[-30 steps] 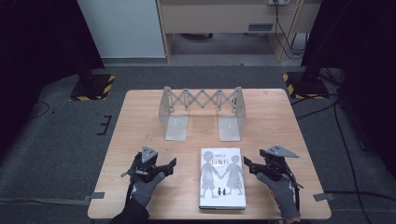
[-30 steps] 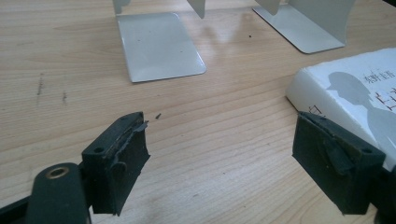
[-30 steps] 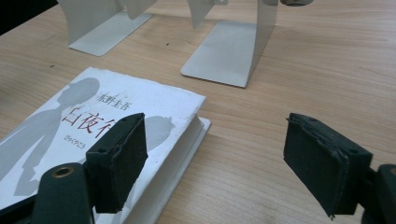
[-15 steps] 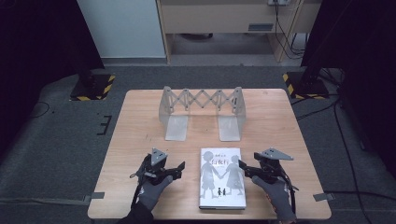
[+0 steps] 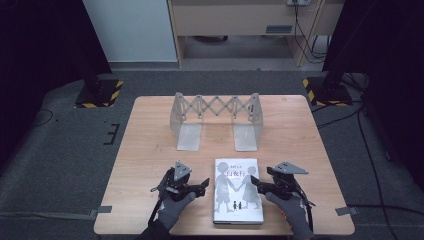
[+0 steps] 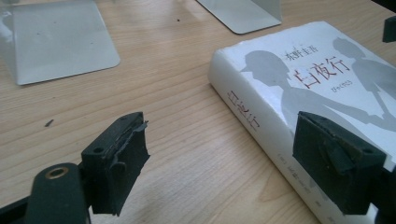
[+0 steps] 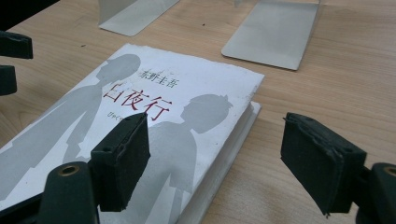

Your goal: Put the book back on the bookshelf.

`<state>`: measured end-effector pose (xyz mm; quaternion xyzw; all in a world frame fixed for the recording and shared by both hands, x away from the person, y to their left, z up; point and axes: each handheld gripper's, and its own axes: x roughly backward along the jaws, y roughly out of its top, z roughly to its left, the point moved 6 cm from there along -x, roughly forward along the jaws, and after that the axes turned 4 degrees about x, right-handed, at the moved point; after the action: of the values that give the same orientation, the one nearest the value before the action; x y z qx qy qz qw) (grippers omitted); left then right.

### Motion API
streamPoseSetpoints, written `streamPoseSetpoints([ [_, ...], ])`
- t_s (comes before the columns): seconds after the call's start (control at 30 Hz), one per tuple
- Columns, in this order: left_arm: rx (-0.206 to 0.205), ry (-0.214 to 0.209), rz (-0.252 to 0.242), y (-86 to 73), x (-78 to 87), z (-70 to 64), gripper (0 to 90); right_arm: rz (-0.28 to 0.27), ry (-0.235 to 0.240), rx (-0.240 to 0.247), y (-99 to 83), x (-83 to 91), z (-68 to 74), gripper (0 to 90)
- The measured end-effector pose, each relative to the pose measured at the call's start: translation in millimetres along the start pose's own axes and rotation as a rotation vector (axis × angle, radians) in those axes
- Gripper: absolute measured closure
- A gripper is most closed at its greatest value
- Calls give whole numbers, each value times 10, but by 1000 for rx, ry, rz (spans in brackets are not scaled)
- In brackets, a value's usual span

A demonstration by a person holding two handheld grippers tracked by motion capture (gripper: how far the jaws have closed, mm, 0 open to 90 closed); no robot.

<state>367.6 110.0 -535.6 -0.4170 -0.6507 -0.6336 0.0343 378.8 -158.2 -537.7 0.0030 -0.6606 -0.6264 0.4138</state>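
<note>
A white book (image 5: 238,190) with grey silhouettes and red characters on its cover lies flat at the front middle of the wooden table (image 5: 150,150). My left gripper (image 5: 204,183) is open at the book's left side. In the left gripper view (image 6: 224,163) the book's spine (image 6: 252,121) runs between the jaws, with the right jaw above the cover. My right gripper (image 5: 255,181) is open at the book's right side. In the right gripper view (image 7: 222,161) one jaw hangs over the cover (image 7: 140,107) and the other over bare wood.
A metal expanding book rack (image 5: 217,107) stands at the back middle of the table, its two flat base plates (image 6: 60,42) (image 7: 275,32) pointing toward the book. Dark floor, black stands and cables surround the table.
Both grippers have closed in on the book: the left one moved right to the spine, the right one moved left over the page edge. The book has not moved.
</note>
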Motion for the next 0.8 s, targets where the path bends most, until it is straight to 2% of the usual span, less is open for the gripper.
streamPoseSetpoints([
  [0.3,-17,-27,15,-43,-70,-127,164,10,22,-8,-37,-57,48,240],
  [0.33,-19,-32,18,-51,-80,-141,164,14,23,2,-44,-62,45,241],
  [0.47,-29,-47,30,-82,-114,-190,163,14,35,-15,-51,-84,67,241],
  [0.8,-45,-72,45,-122,-171,-283,156,27,59,-23,-78,-153,101,243],
])
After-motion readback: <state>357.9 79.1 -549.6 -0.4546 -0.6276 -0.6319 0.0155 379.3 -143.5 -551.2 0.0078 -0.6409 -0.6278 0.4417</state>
